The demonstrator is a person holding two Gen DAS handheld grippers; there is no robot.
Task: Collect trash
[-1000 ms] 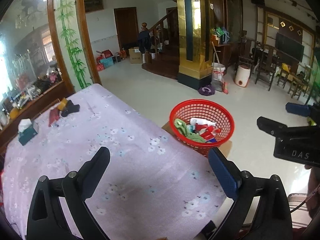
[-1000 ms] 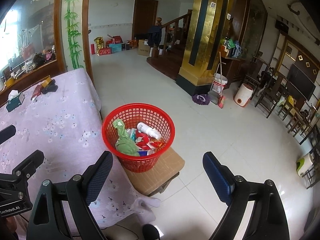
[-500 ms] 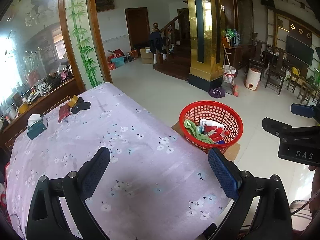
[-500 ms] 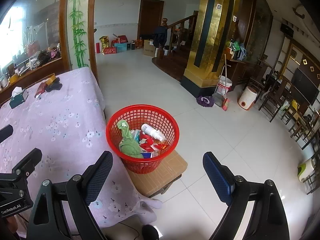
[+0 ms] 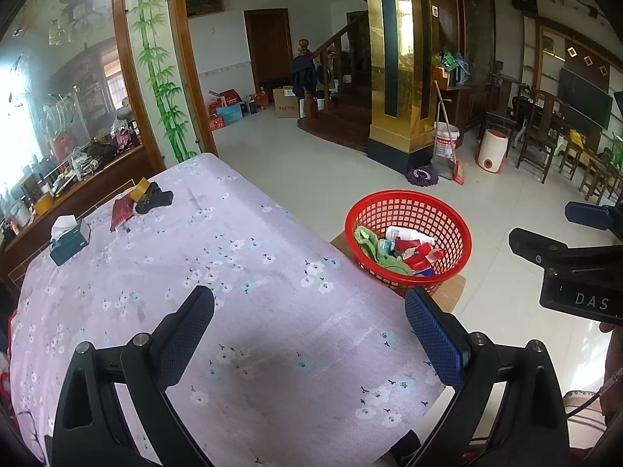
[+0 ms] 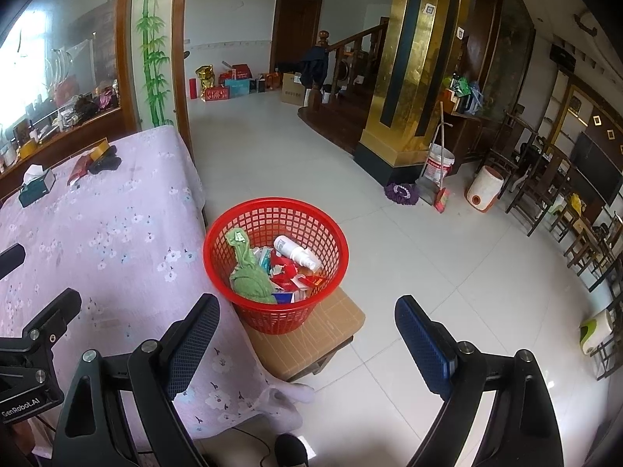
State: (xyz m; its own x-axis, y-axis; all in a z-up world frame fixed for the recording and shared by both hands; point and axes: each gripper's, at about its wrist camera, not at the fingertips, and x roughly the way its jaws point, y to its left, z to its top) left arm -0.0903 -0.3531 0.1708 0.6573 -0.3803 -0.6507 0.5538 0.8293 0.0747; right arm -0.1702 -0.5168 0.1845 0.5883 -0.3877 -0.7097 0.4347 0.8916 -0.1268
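The bench [image 5: 241, 272] under its lilac flowered cloth lies bare nearby; the only loose things sit at its far left corner. The red basket [image 6: 275, 264], already holding trash, stands on a low stool [image 6: 311, 344] just beside the bench's right edge. Both the left hand-held gripper [image 5: 309, 330] and the right hand-held gripper [image 6: 307, 338] are spread wide and carry nothing. Judging from this, reach far left for the red packet [image 5: 121, 213], pinch its edge flat, then carry it to the basket.
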